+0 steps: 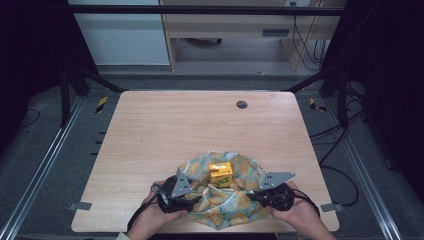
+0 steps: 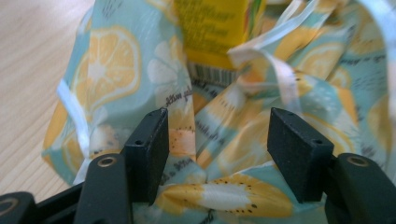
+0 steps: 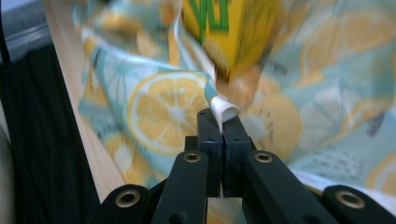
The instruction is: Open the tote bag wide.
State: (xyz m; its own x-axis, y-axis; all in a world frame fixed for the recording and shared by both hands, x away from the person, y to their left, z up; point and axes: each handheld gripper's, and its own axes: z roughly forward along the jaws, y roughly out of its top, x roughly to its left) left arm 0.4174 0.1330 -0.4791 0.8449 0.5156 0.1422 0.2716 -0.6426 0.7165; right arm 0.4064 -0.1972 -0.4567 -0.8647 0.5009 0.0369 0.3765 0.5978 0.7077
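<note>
A teal cloth printed with lemon slices [image 1: 227, 200] lies crumpled near the table's front edge, with a yellow carton [image 1: 220, 173] standing on it. My left gripper [image 1: 192, 197] sits at the cloth's left side, and in the left gripper view it [image 2: 219, 154] is open with folds of cloth [image 2: 224, 135] between its jaws. The carton [image 2: 215, 32] rises just behind those folds. My right gripper [image 1: 255, 196] is at the cloth's right side. In the right gripper view it [image 3: 222, 122] is shut on the cloth's white hem [image 3: 223, 110], with the carton [image 3: 229, 32] beyond.
The wooden table [image 1: 175, 130] has a small dark round cap [image 1: 242, 104] near its far edge. The cloth overhangs close to the table's front edge [image 3: 79, 102]. Black frame bars and cables stand around the table sides.
</note>
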